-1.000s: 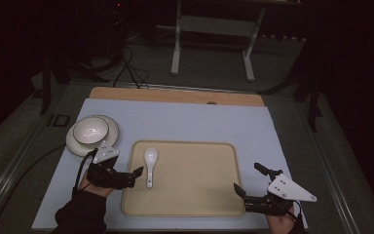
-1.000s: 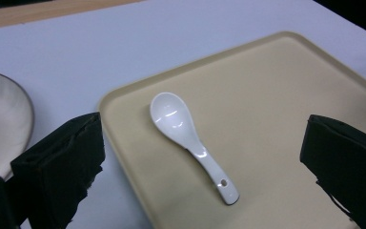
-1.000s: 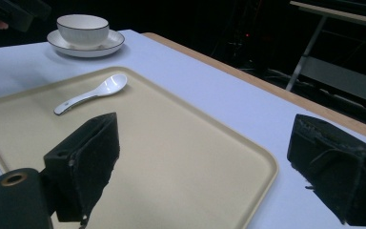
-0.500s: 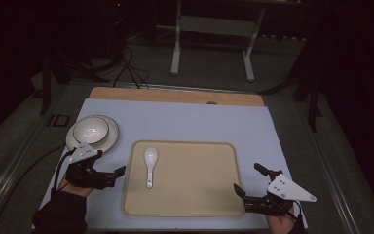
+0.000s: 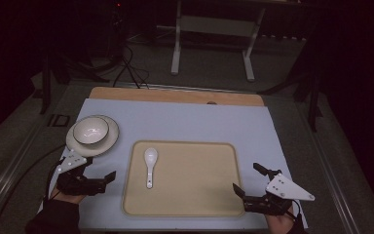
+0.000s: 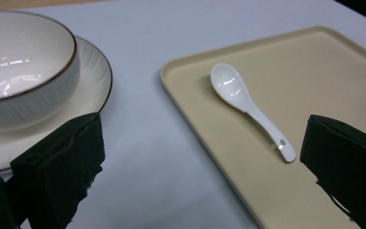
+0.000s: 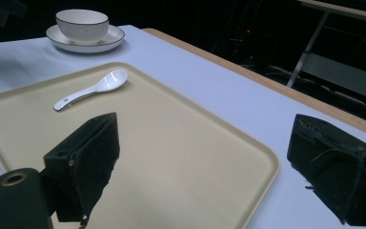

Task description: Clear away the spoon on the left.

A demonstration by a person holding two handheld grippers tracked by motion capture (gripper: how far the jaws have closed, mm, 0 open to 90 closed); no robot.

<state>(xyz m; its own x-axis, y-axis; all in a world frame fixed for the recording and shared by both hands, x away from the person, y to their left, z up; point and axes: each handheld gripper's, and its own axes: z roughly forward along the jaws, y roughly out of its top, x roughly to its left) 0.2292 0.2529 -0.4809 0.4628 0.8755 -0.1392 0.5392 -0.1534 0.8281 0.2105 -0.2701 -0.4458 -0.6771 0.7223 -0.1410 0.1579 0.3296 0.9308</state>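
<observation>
On the counter (image 5: 185, 122) a tray (image 5: 195, 195) lies near the front edge, about midway across. A spoon (image 5: 150, 165) lies in the tray's left part, bowl end toward the far side, handle toward the person. Left of the tray and farther back, a bowl (image 5: 91, 131) stands on a plate (image 5: 108, 142). The left claw (image 5: 97, 171) is just in front of the plate, off the tray's left edge. The right claw (image 5: 250, 179) sits at the tray's front right corner, perhaps slightly above it.
</observation>
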